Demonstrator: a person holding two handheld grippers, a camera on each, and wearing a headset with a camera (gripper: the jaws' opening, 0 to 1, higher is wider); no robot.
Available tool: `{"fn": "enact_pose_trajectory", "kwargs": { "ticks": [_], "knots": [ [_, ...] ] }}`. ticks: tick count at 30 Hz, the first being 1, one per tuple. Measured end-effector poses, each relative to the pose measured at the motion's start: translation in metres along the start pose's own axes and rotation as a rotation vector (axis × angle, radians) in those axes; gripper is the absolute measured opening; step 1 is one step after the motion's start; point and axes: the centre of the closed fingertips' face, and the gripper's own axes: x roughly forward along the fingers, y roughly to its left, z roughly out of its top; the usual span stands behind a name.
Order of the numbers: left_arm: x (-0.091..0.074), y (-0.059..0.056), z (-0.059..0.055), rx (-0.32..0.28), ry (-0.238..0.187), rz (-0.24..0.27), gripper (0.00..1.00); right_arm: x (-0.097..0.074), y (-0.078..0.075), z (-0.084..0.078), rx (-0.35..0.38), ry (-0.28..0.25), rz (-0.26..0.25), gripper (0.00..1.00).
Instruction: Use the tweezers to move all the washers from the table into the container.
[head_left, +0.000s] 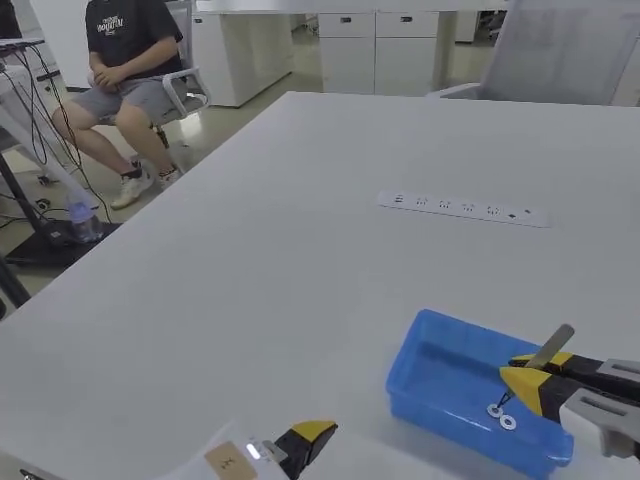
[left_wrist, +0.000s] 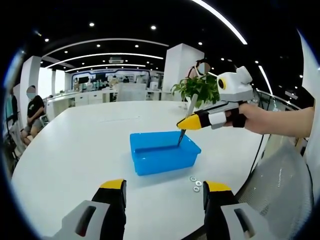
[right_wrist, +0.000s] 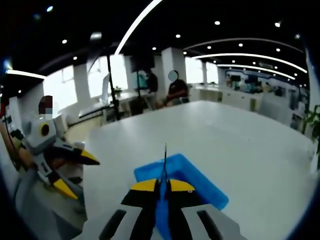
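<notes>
The white desk (head_left: 300, 250) carries the blue container (head_left: 450, 415) near its edge. My left claw (left_wrist: 165, 186) hangs apart and empty. My right claw (head_left: 512, 370) is clamped on the tweezers (left_wrist: 182, 135), whose tips dip inside the container just above two washers (head_left: 502, 416). I cannot tell whether the tips hold another. Three washers (left_wrist: 195, 183) lie on the desk just beside the container's near wall. I judge this a drop, so I would keep the tips low and ease the squeeze gently to stop any bounce-out.
</notes>
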Motion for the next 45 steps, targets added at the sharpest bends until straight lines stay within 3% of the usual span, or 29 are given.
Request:
{"fn": "enact_pose_trajectory", "kwargs": {
  "ticks": [8, 22, 45],
  "knots": [
    [0.000, -0.001, -0.001, 0.000, 0.004, -0.004, 0.60, -0.005, 0.014, -0.002, -0.004, -0.002, 0.025, 0.04],
    [0.000, 0.000, -0.002, 0.000, 0.005, -0.008, 0.60, -0.014, 0.036, -0.025, 0.064, 0.013, 0.026, 0.04],
    [-0.001, -0.001, -0.002, 0.004, 0.010, -0.009, 0.60, -0.017, 0.039, -0.055, 0.121, 0.065, 0.013, 0.04]
  ]
}}
